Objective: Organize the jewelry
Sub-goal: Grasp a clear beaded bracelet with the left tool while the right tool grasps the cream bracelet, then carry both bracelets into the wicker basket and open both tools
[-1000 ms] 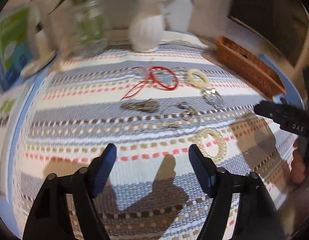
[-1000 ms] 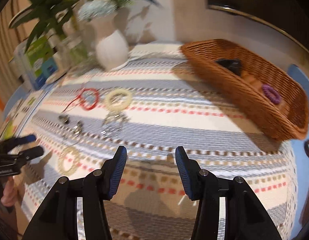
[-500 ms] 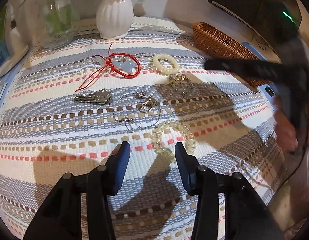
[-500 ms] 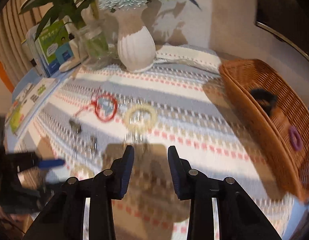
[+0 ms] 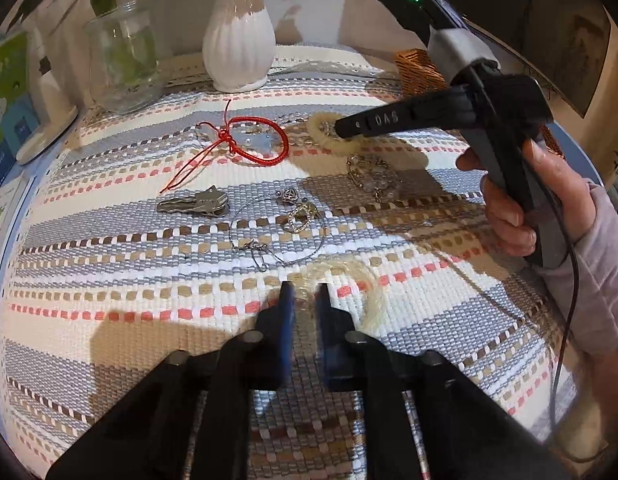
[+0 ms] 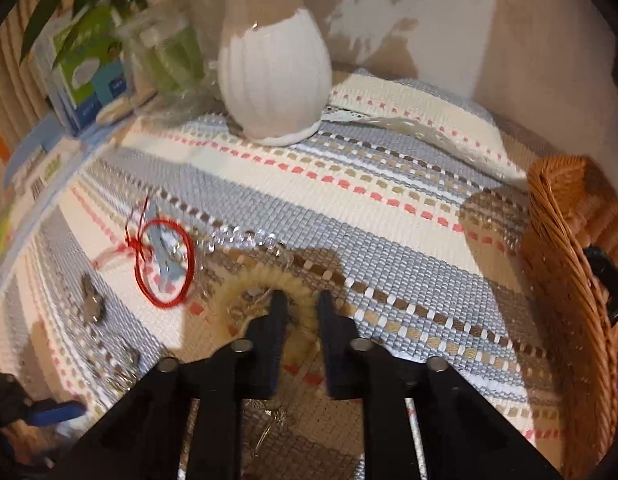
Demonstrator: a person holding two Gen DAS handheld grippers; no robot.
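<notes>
Pearl bracelet flat, blurred; left hand-held gripper nearly closed around rim; grip uncertain.

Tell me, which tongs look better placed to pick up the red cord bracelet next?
Probably the right tongs: the red cord bracelet lies just beside them, while the left tongs straddle a cream beaded bracelet.

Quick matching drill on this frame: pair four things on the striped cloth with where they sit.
Things:
1 red cord bracelet
2 white vase
3 wicker basket
4 pearl bracelet

Places:
a far edge of the cloth, beside the glass jar
b at the left gripper fingertips
c right edge of the cloth
d mid-cloth, left of the cream ring bracelet

Pairs: 1-d, 2-a, 3-c, 4-b
</notes>
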